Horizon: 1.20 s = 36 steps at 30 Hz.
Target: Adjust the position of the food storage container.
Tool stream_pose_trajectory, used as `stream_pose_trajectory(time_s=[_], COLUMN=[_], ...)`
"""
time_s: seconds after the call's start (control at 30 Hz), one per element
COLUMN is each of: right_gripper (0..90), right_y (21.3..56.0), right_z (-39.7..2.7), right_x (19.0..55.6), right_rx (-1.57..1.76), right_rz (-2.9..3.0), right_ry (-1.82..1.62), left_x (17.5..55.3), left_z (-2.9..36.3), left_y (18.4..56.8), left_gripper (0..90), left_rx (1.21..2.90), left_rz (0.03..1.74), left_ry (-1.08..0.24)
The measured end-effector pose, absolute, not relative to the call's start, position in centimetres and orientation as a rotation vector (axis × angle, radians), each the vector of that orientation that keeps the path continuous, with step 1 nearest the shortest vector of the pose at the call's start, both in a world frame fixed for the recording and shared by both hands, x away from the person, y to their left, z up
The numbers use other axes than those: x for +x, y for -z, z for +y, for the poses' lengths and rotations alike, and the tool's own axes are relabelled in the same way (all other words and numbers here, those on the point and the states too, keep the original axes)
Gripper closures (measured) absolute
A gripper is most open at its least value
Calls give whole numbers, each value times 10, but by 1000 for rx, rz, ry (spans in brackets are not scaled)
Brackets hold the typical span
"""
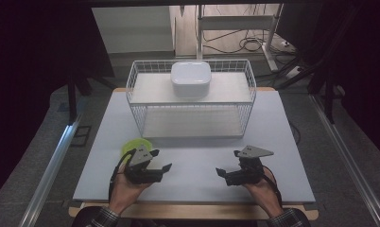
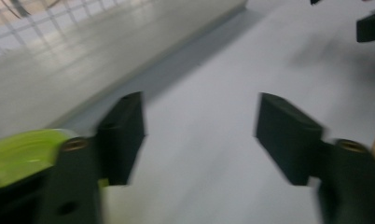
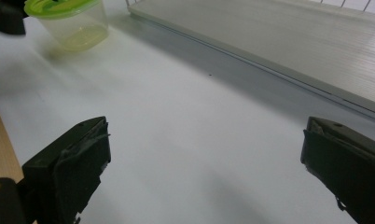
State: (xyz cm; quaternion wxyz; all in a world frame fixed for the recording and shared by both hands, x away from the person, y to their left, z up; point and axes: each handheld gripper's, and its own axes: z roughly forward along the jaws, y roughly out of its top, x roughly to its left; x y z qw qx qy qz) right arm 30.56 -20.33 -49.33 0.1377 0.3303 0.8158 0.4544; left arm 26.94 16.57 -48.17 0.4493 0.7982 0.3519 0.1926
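Where the view is poor: while the left gripper view is smeared by motion blur, the green-lidded tub [image 2: 22,151] there is cut off at the frame's edge and partly covered by that tool's own jaw.
Hidden tub: in the high view the left gripper [image 1: 156,166] and its grey plate cover most of the tub [image 1: 131,146], so just a slice of green lid shows.
Tub wall: clear plastic, seen plainly in the right gripper view [image 3: 69,23], its top cut off by the frame edge.
Tub's place: on the table [image 1: 197,161], just in front of the wire basket's [image 1: 190,97] near left corner.
White box [image 1: 191,78]: on the wire basket's upper shelf, towards the back, well apart from the tub.
Left hand [image 1: 126,187]: comes up from the near edge, tool lying low and level, pointing to the right, just beside the tub on its near side.
Left jaws: spread about halfway, nothing between them but bare table; the tub sits outside one jaw.
Right hand [image 1: 261,187]: mirrors it, well apart from the tub, tool low over the table and pointing left.
Right gripper [image 1: 227,162]: jaws spread wide, nothing between them.
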Motion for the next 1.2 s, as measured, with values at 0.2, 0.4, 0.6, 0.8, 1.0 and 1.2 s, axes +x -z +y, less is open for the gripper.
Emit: stream_pose_trajectory(time_s=[0.2,0.4,0.6,0.8,1.0,1.2], right_gripper=[21,25,34,38,42,42], right_y=[495,498,501,504,506,506], right_z=[-205,-202,-200,-197,-196,-195], right_x=[307,307,307,306,306,306], right_rx=[963,945,928,920,919,918], right_rz=[2361,2393,2413,2438,2452,2456], right_ry=[-1311,-1288,-1261,-1220,-1175,-1162], left_x=[276,281,286,296,303,305], left_z=[205,245,279,290,289,281], left_y=[475,475,485,500,511,513], left_gripper=[813,900,900,900,900,900], left_rx=[1873,1809,1767,1797,1846,1866], left_rz=[954,1074,1212,1326,1386,1386], left_ry=[-501,-561,-600,-590,-543,-552])
